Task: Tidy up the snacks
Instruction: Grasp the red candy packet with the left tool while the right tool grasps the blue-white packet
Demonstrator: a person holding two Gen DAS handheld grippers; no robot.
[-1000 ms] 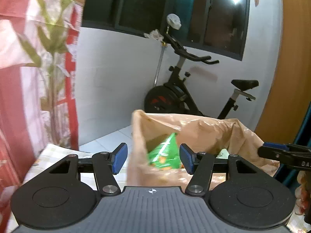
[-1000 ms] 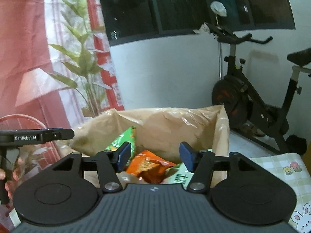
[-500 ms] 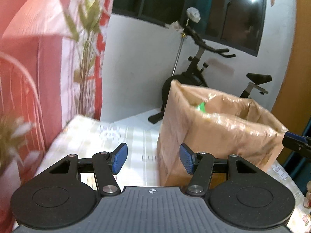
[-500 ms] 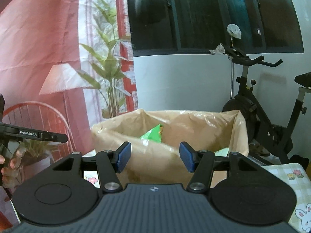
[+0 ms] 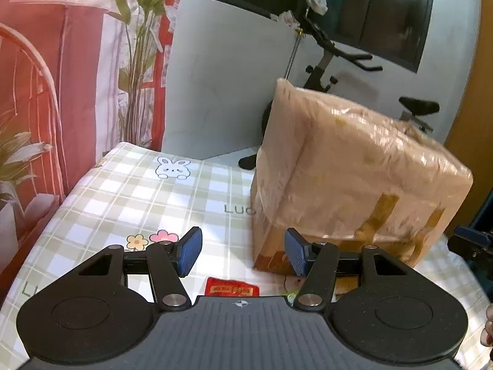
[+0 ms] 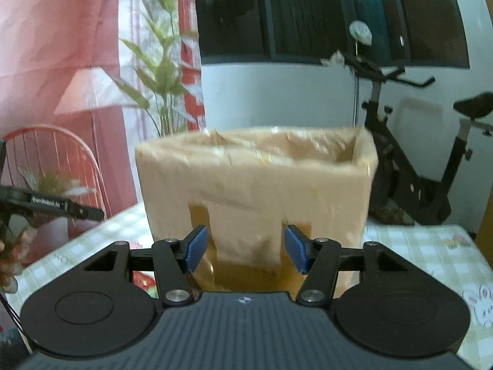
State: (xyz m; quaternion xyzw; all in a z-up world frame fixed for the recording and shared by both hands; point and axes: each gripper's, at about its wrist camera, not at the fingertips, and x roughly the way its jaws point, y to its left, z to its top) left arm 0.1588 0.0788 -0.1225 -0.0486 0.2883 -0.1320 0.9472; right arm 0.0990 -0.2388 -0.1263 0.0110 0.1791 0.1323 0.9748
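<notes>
a: both grippers drop from above the box (image 5: 354, 178) to its side.
b: left gripper (image 5: 243, 252) open, empty. red snack packet (image 5: 232, 289) at six o'clock. right gripper (image 6: 243, 246) open, empty, box at twelve.

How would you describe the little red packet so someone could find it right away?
Start at the big brown box on the checked tablecloth. Just in front of its near corner lies the red packet, flat on the cloth. It is small and bright red, with a yellow band.
</notes>
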